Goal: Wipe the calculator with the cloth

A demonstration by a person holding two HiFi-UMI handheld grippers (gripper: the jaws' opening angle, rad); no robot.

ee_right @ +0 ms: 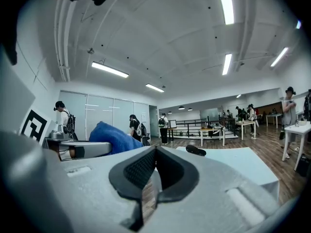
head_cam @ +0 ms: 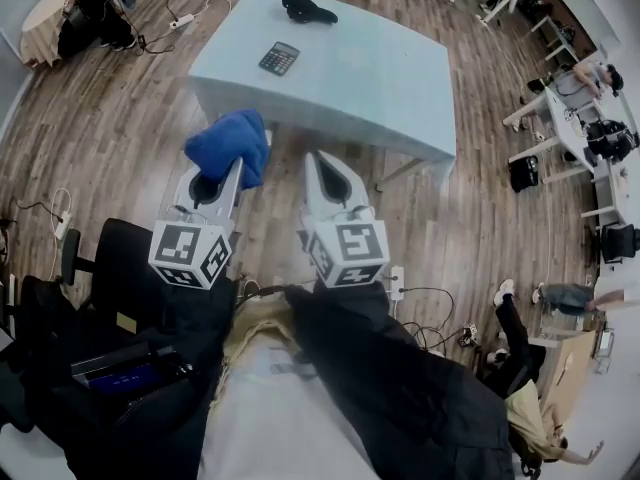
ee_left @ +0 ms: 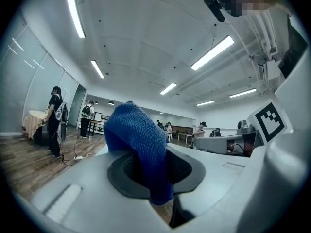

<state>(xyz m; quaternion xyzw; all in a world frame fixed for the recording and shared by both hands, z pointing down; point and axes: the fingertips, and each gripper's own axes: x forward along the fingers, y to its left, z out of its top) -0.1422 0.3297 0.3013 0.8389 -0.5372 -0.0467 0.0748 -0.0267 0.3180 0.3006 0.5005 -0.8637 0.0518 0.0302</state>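
left gripper (head_cam: pixel 233 172) clamps the blue cloth (head_cam: pixel 228 142). right gripper (head_cam: pixel 318 160) is closed on nothing. calculator (head_cam: pixel 279 58) lies on the far table (head_cam: pixel 380 78).

The left hand-held gripper (head_cam: pixel 236 171) and the right hand-held gripper (head_cam: pixel 318 160) were twin pale-grey moulded shells, each tapering to a narrow nose. Each carried at its rear a marker cube (head_cam: pixel 190 253) printed with black-and-white squares. Black textured pads (ee_right: pixel 138 171) lined the jaws. The person wore black sleeves (head_cam: pixel 400 368) over a pale top (head_cam: pixel 270 428) edged in tan.
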